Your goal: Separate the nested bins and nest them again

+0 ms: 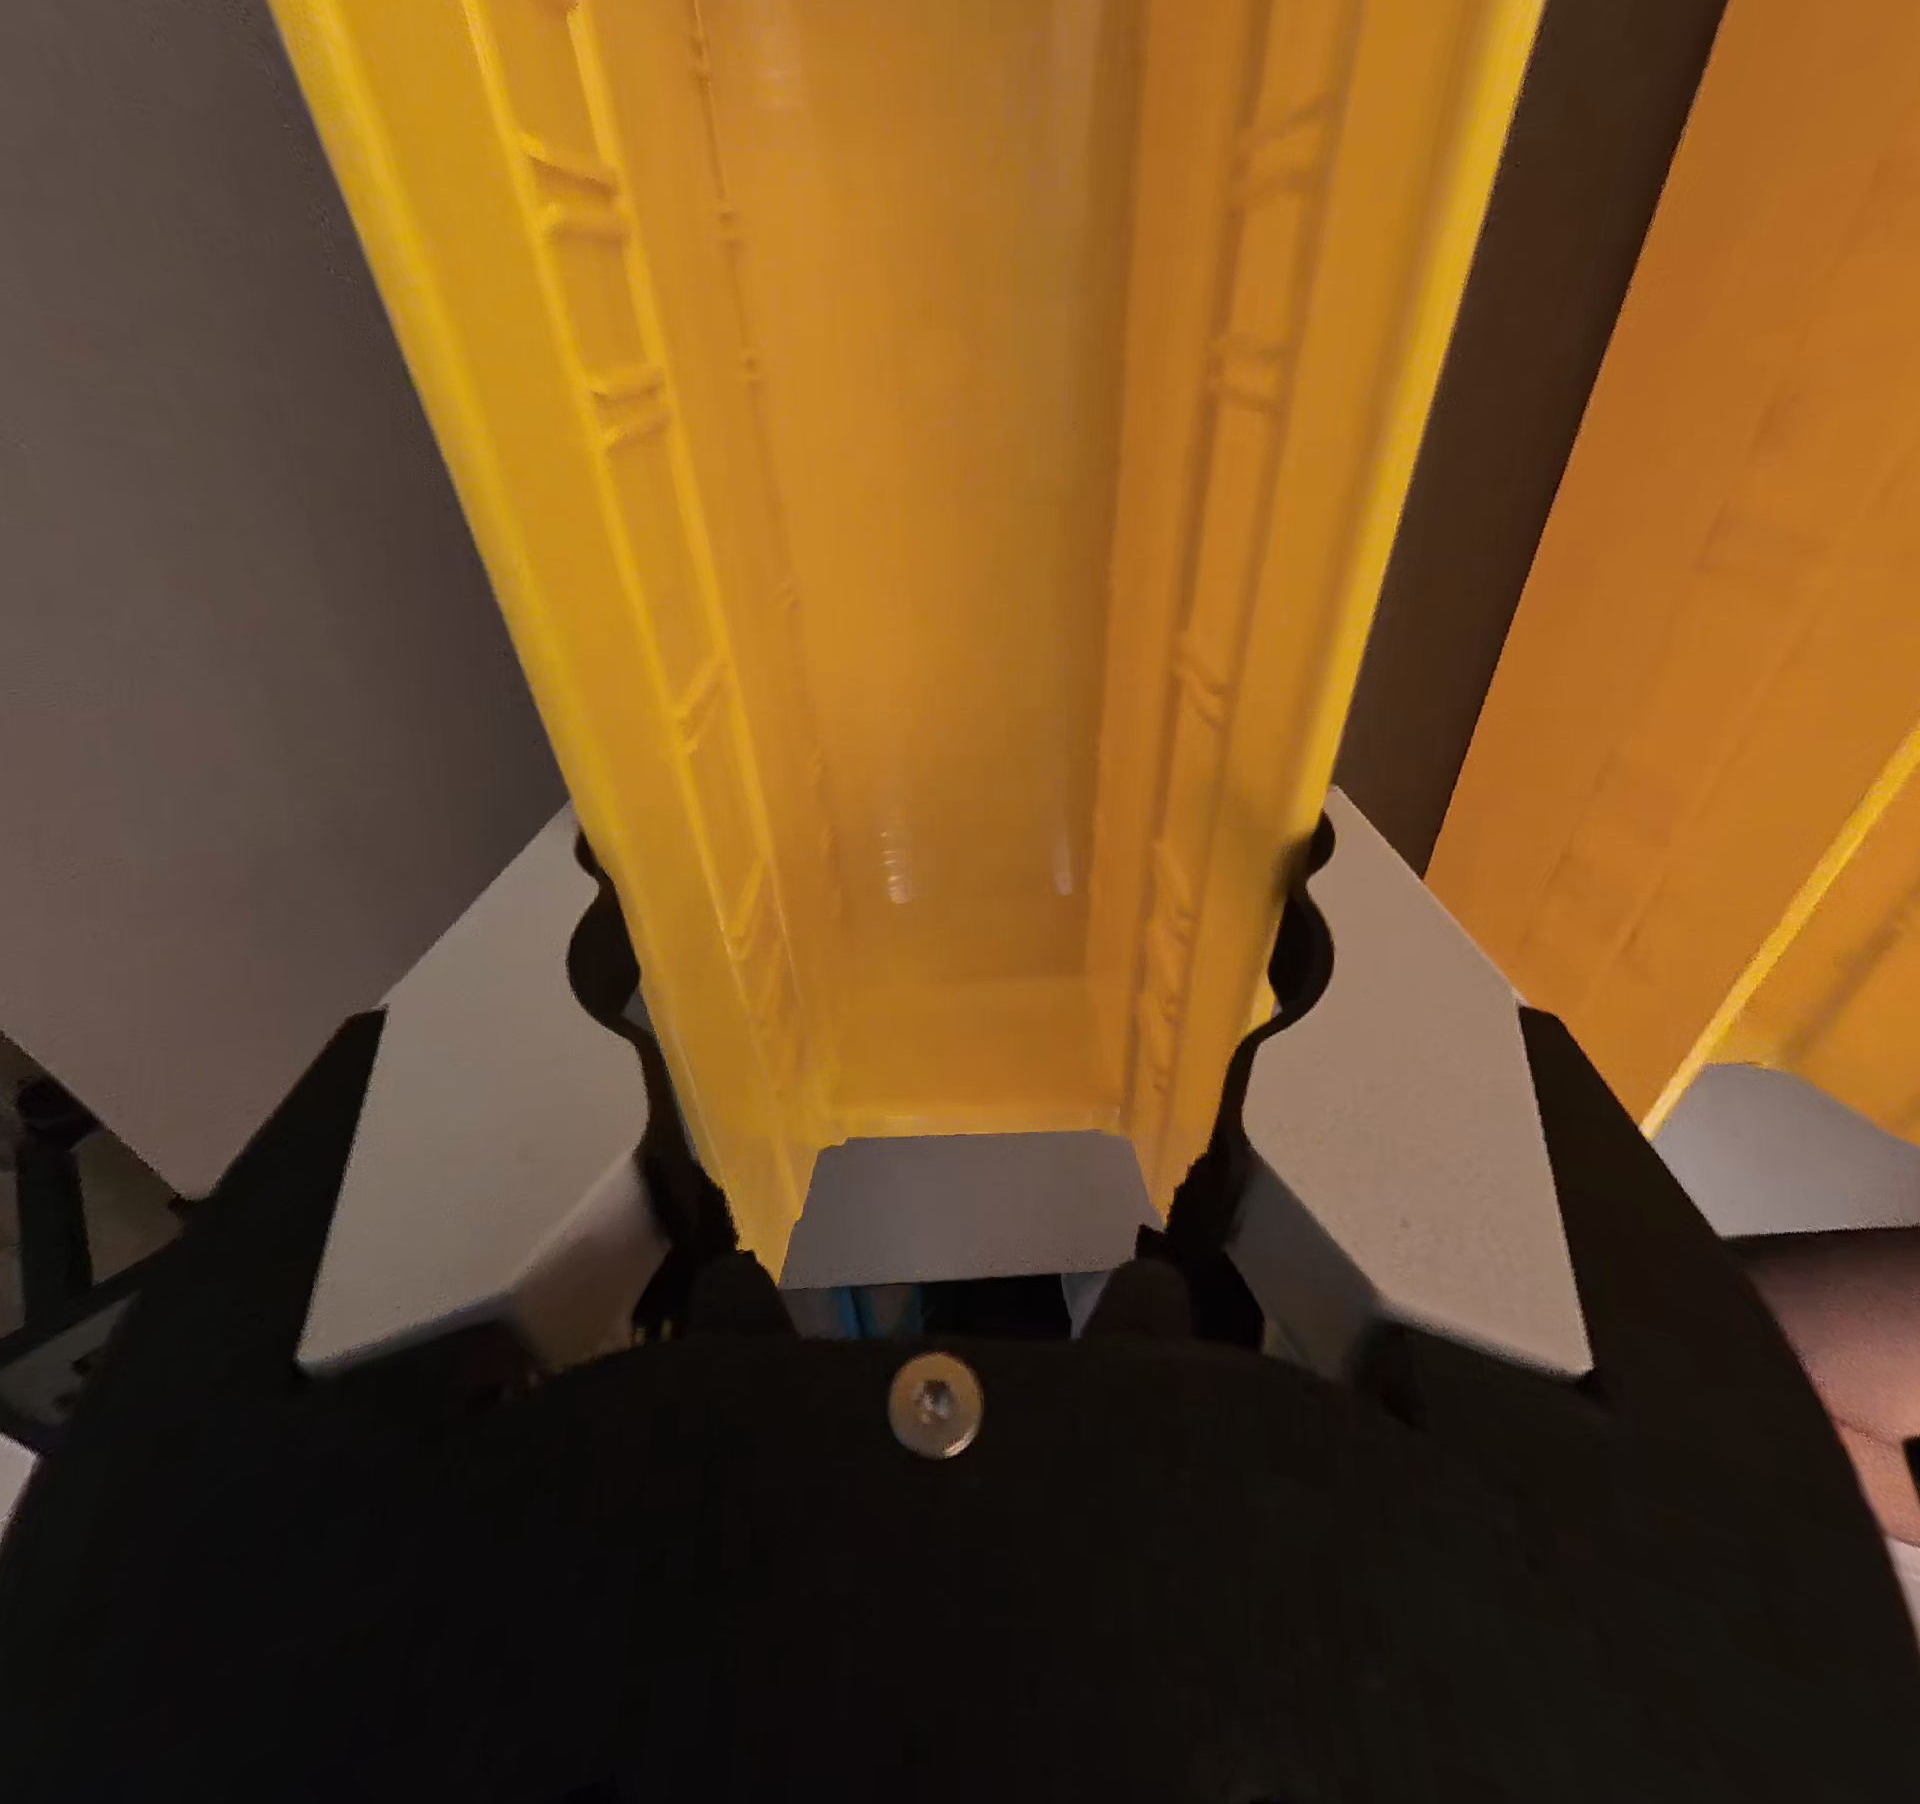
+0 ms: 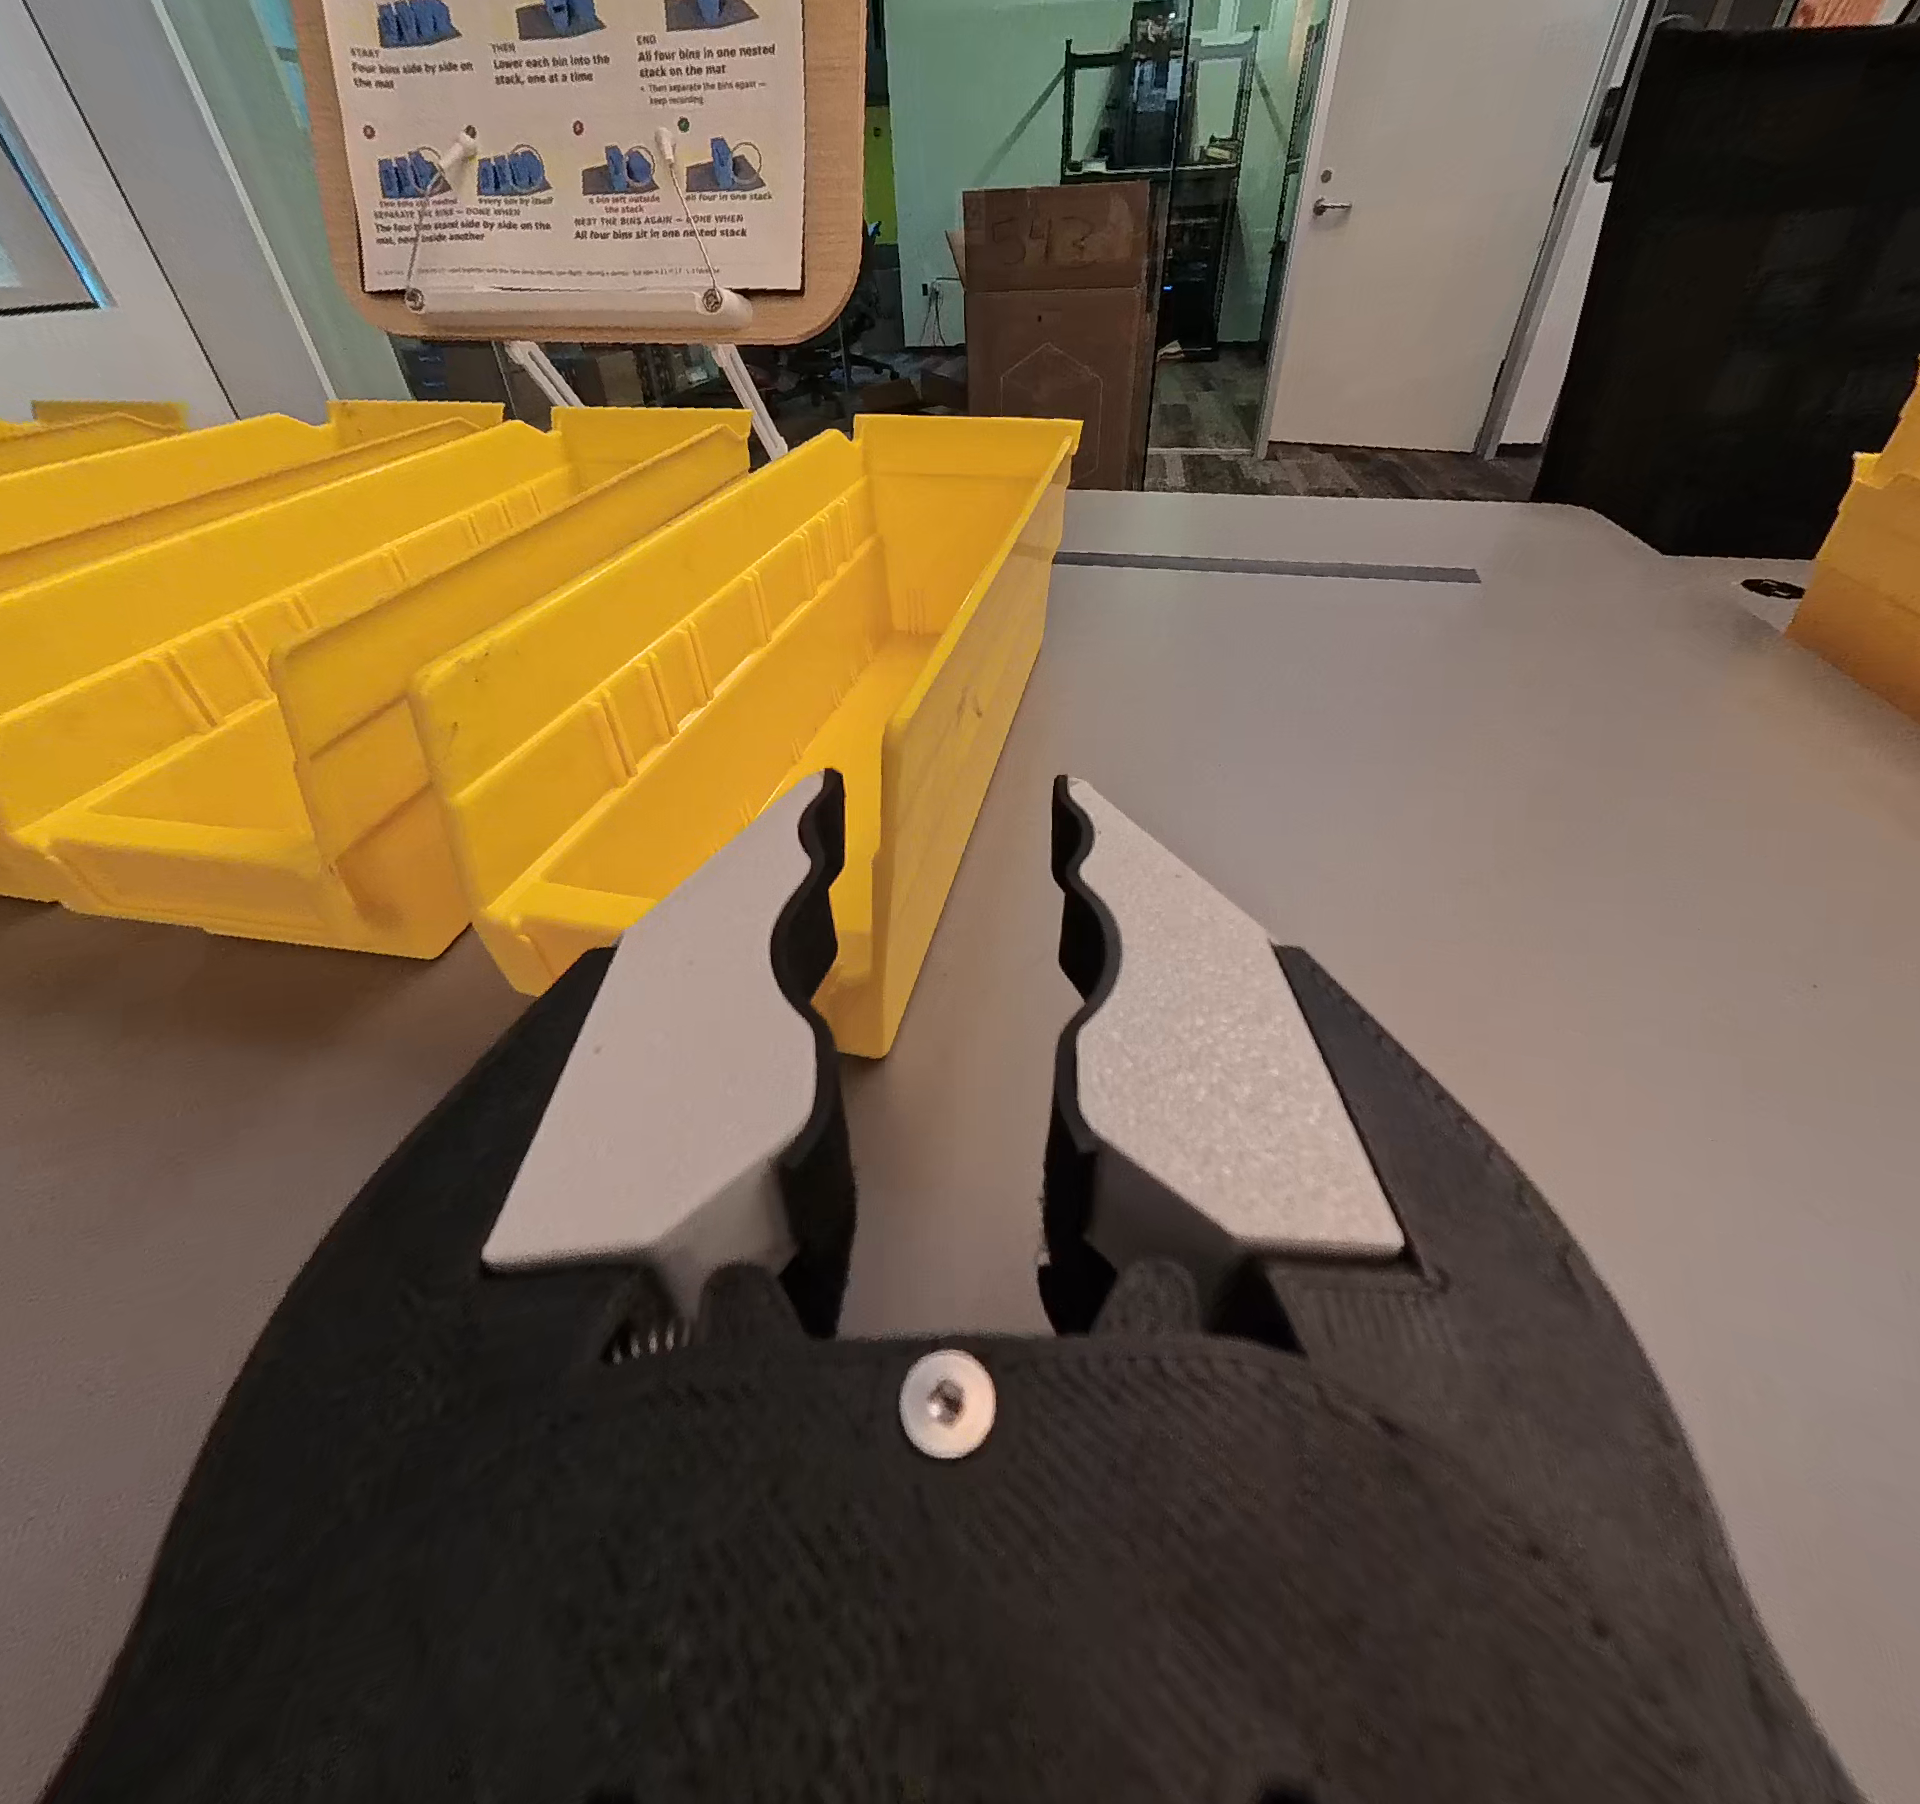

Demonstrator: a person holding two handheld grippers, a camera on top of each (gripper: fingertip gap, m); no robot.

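While the left tool pinched a long yellow bin across its width, both pads pressed to its outer walls, the right tool hung spread and bare over the grey tabletop, just beside the nearest of several yellow bins lying side by side.

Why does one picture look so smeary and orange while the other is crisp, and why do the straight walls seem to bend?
Left wrist view: the yellow bin fills the frame very close, soft and blurred, dimly lit, with small glare streaks on its floor. Right wrist view: brighter room light, sharp bins and grey table; the wide-angle lens bows the door frames and stretches the edges.
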